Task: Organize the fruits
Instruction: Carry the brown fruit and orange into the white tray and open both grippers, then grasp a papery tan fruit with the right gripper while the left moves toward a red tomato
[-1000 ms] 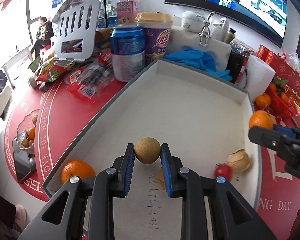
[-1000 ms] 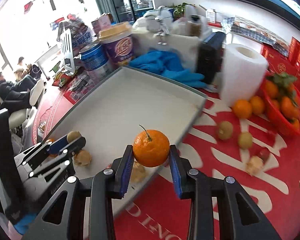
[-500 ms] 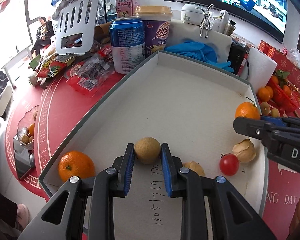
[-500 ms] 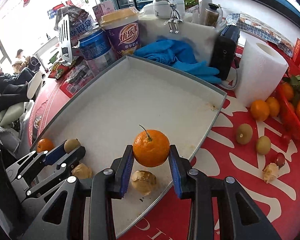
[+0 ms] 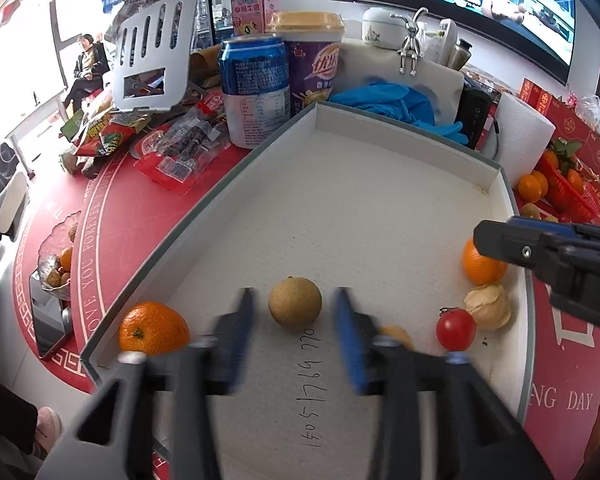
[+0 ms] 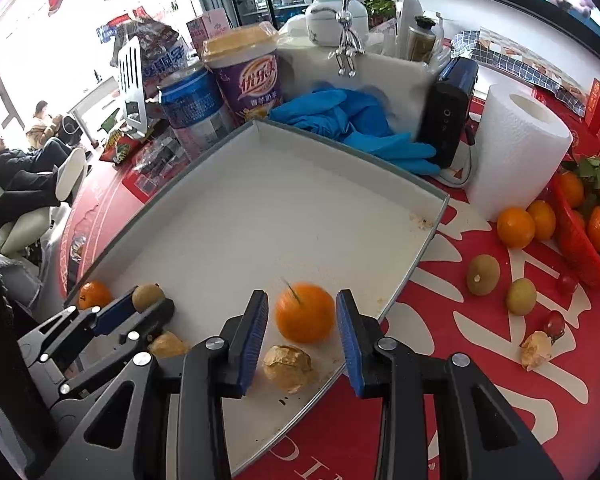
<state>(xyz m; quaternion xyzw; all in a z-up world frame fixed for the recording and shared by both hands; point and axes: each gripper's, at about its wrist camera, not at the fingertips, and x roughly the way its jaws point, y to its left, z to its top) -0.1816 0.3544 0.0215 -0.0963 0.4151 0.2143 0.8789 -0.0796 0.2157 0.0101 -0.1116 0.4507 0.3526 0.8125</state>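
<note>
Both claws are spread wide, the left gripper (image 5: pixel 294 314) around a small round tan fruit (image 5: pixel 295 307) by handwritten "1405176977", the right gripper (image 6: pixel 302 320) around a round orange tangerine (image 6: pixel 305 313), in the shallow white cardboard tray (image 6: pixel 284 208)

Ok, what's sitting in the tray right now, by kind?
In the tray:
mandarins: 2
round brown fruit: 1
papery-husked fruits: 2
cherry tomato: 1
Total: 6
</note>
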